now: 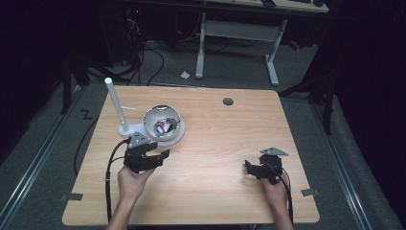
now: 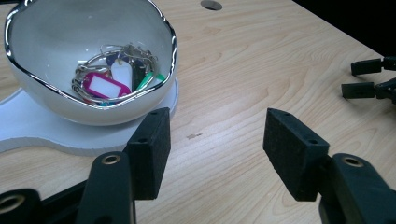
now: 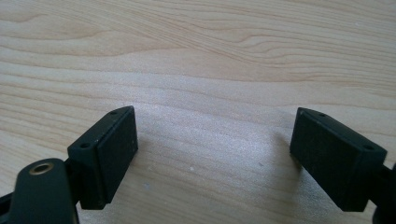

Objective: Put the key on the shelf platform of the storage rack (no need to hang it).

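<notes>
Here, left tongs (image 1: pixel 163 154) gaping just short of the bowl (image 2: pixel 60 100), nothing gripped yet.

Leftmost on the desk (image 1: pixel 215 139): white stand (image 1: pixel 125 128) with upright post, bowl seated on its base, key tags on rings (image 2: pixel 114 77) heaped inside. Next, left tongs wide and empty, pointed toward the bowl's near rim, apart from it. Farther right, right tongs (image 1: pixel 250 167) likewise wide, hovering low over bare wood, holding nothing. Judged barely begun: reaching in, pinching the tags and lifting them out all yet to come.
</notes>
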